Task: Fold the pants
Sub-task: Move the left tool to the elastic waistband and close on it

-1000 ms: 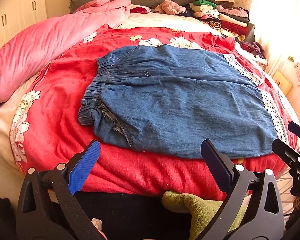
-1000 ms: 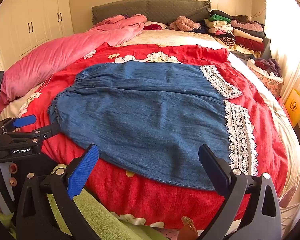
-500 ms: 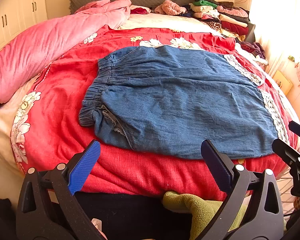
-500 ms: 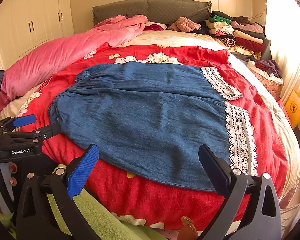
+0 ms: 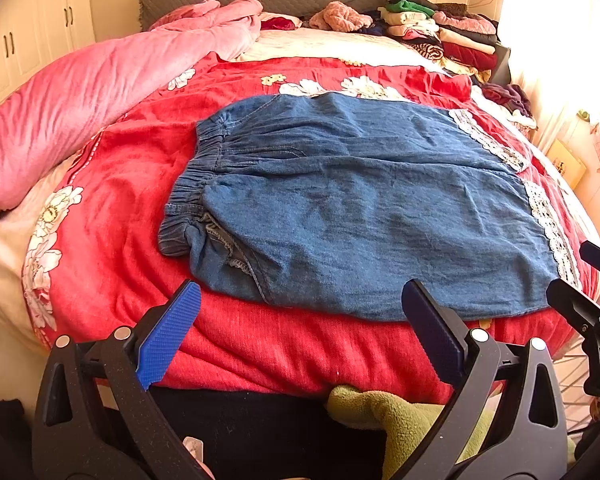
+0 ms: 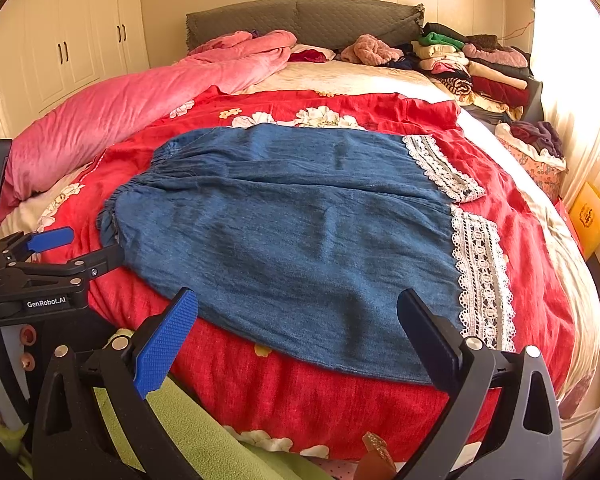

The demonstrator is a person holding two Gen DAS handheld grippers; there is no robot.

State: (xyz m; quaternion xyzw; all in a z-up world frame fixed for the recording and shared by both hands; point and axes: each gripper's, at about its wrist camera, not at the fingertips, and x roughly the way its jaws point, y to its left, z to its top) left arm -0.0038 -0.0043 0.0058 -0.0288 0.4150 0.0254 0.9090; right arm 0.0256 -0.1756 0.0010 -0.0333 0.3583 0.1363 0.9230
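Blue denim pants (image 5: 352, 204) (image 6: 300, 232) lie flat across the red floral bedspread (image 5: 124, 184) (image 6: 512, 240), elastic waistband to the left, white lace cuffs (image 6: 480, 276) to the right. My left gripper (image 5: 304, 332) hangs open at the near bed edge, just short of the pants' near hem, holding nothing. My right gripper (image 6: 300, 336) is open too, over the near hem toward the cuff end, nothing between its fingers. Each gripper shows at the edge of the other's view.
A rolled pink quilt (image 5: 100, 80) runs along the bed's left side. Stacks of folded clothes (image 6: 480, 68) fill the far right by the grey headboard (image 6: 300, 20). White wardrobe doors (image 6: 60, 48) stand left. A green garment (image 5: 400, 416) lies below the grippers.
Both views have shifted only slightly; the pants appear marginally lower and closer. Both grippers stay open.
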